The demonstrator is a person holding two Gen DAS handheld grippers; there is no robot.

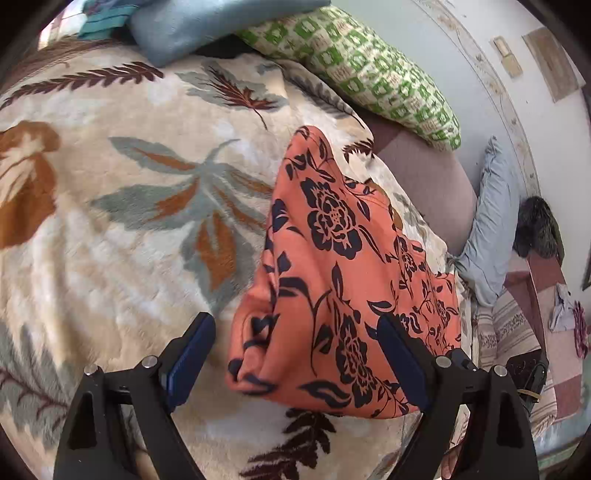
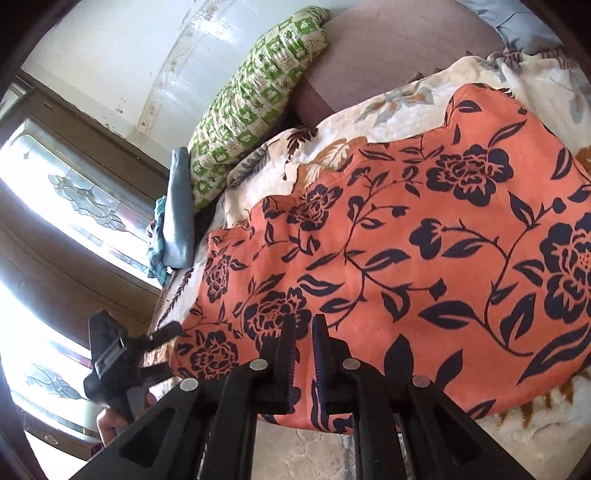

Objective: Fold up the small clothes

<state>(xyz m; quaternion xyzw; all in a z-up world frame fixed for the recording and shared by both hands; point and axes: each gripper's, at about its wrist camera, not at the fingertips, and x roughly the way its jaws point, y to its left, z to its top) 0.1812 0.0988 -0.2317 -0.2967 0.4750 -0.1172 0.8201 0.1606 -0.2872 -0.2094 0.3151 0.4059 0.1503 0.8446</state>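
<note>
Now mid-fold: the right gripper [image 2: 303, 332], jaws nearly shut, pinches the orange black-flowered cotton garment [image 2: 406, 240]; the left gripper [image 1: 295, 332] gapes wide, empty. Next, carry that edge across.

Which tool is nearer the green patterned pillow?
Left. The left tool sits at the orange floral garment's end nearest the pillow; the right tool is farther back.

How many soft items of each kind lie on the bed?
Garment: 1
Blanket: 1
Green pillow: 1
Blue pillows: 2
Total: 5
</note>
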